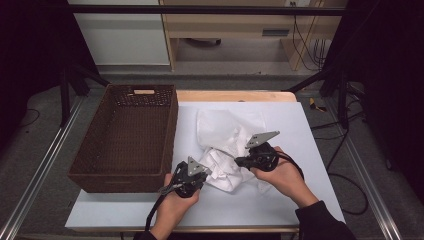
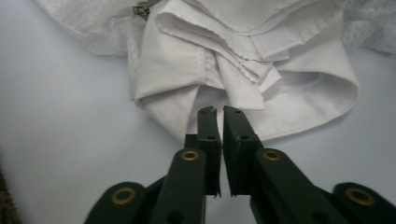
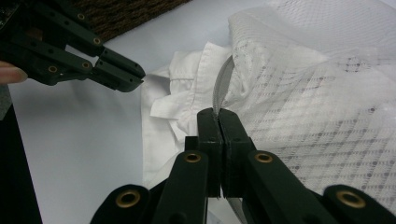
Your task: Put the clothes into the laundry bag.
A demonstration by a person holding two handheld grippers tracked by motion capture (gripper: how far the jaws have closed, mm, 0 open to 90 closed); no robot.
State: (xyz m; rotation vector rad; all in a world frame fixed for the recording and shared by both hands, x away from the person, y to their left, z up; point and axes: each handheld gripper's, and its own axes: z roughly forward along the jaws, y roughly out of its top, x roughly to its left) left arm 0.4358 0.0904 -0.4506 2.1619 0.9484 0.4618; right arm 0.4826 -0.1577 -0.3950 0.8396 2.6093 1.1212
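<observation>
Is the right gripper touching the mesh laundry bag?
Touching. In the right gripper view, the right gripper has its jaws shut on the grey zipper edge of the white mesh laundry bag, with no gap.

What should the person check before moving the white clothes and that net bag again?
1. Right gripper pinching the mesh laundry bag at its zipper edge: ok, jaws shut on it.
2. Left gripper holding the white shirt: not ok, the tips sit just short of its folded edge with only a thin gap between them.
3. Wicker basket clear of both grippers: ok.
4. Shirt fully inside the bag: not ok, much of it lies outside on the table.
5. Zipper open or closed: cannot tell.
</observation>
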